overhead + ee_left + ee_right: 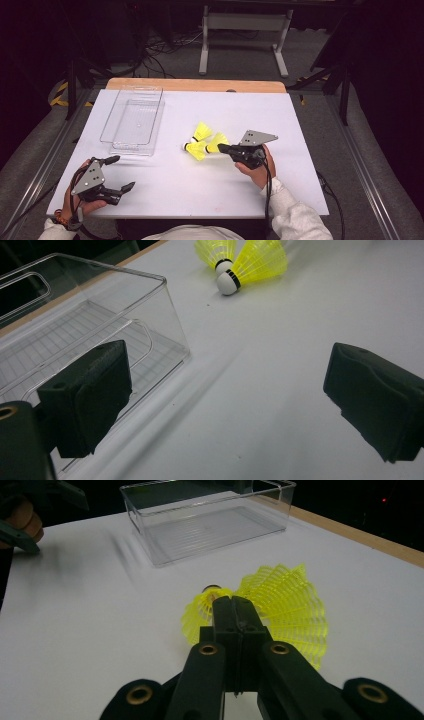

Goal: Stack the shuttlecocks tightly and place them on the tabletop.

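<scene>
Yellow plastic shuttlecocks [202,141] lie in a loose cluster of three on the white surface [250,200], a little to the right of the clear bin [132,125]; the right gripper [223,148] has its fingers [235,625] pressed together at the cluster's near edge, seemingly clamped on the rim of one shuttlecock's skirt [280,615], though whether mesh is truly caught between them I cannot tell; the left gripper [122,173] rests well apart near the front left corner of the surface, its fingers [85,395] spread wide and holding nothing.

By my reading the step in hand is the pick-up of the first shuttlecock, with the bin as its likely destination; the next move calls for a lift that proves the grip, then a carry leftward across the surface and over the bin's near wall before release.

Closed fingers cover the contact point in the right gripper view; the held shuttlecock's cork is hard to make out there; the bin's transparent walls blur its edges, and its far end is cut off in the left gripper view.
</scene>
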`<state>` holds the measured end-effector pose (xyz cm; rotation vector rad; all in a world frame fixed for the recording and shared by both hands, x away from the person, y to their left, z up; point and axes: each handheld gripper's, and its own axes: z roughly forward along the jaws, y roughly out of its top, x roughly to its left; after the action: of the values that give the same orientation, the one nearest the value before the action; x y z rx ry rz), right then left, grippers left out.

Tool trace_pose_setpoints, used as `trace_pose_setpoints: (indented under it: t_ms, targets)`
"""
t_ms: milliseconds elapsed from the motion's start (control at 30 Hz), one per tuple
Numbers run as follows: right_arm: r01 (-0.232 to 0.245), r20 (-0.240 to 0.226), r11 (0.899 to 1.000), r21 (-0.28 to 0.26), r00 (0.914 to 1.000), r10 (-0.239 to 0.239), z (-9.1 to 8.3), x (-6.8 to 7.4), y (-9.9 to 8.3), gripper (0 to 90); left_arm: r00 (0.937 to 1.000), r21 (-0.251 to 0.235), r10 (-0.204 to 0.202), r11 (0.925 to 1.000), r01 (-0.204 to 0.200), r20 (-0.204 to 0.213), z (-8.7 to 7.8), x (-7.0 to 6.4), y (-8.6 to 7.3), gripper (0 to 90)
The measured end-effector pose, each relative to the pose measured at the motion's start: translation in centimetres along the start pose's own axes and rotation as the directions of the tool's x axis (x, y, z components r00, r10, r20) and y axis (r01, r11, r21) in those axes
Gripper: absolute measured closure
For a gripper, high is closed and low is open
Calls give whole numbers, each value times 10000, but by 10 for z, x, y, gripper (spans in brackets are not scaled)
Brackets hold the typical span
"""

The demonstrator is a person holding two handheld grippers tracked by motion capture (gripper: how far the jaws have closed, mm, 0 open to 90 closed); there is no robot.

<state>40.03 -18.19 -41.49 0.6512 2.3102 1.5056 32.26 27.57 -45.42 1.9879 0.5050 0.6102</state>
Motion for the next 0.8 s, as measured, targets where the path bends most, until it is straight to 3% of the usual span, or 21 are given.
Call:
trace_pose_setpoints:
  t_ms: [500,800]
  targets:
    - [-491,276,9987,-167,9984,496,23,4,-6,900,10000,18,3,10000,-3,32,1,0,0,63]
    - [-556,346,9984,111,9979,552,32,6,-14,900,10000,31,24,10000,-24,77,1,0,0,66]
